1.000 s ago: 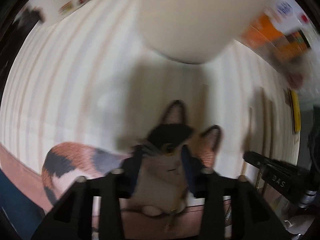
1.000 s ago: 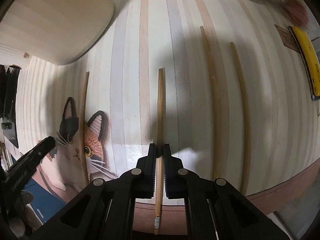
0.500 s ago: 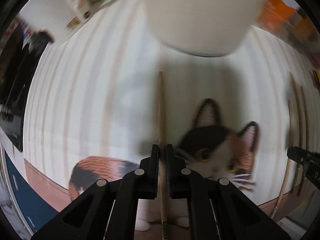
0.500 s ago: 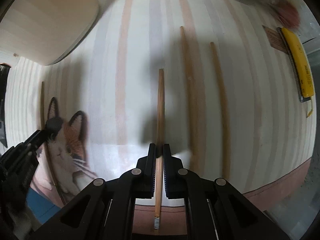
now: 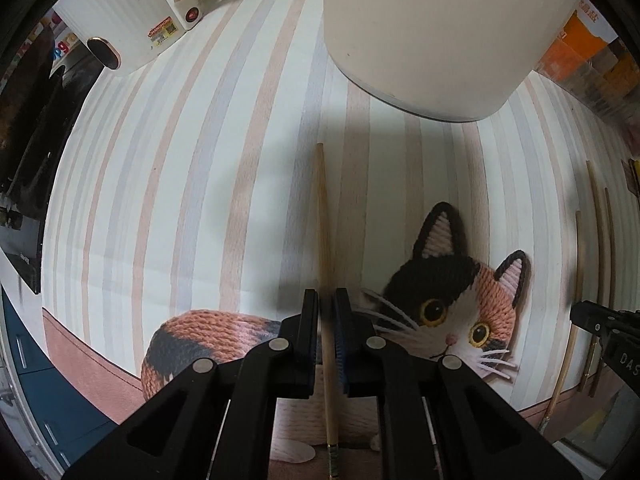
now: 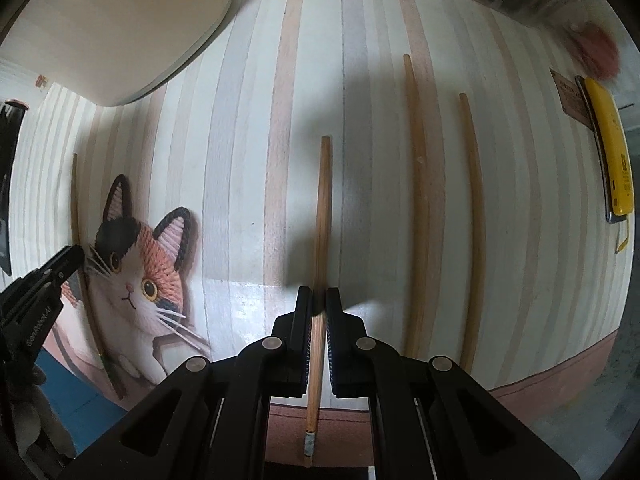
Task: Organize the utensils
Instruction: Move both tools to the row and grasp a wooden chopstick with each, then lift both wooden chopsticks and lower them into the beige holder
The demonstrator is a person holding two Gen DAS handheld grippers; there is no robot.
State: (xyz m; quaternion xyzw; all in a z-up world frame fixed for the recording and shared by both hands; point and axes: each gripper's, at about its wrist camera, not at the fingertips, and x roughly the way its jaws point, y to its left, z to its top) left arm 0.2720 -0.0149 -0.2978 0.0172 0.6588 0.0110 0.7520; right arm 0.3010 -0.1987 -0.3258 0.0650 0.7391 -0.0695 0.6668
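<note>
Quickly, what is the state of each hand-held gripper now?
Left hand-held gripper: just closed on a thin light wooden chopstick.
Right hand-held gripper: closed on a darker brown wooden chopstick.

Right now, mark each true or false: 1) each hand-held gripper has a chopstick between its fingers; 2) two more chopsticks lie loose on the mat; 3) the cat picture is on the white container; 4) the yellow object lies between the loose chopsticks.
1) True: the left hand-held gripper is shut on a chopstick, and the right hand-held gripper on another chopstick.
2) True: two loose chopsticks lie beside the right one.
3) False: the cat picture is printed on the striped mat; the white container is plain.
4) False: the yellow object lies beyond the mat's edge.
</note>
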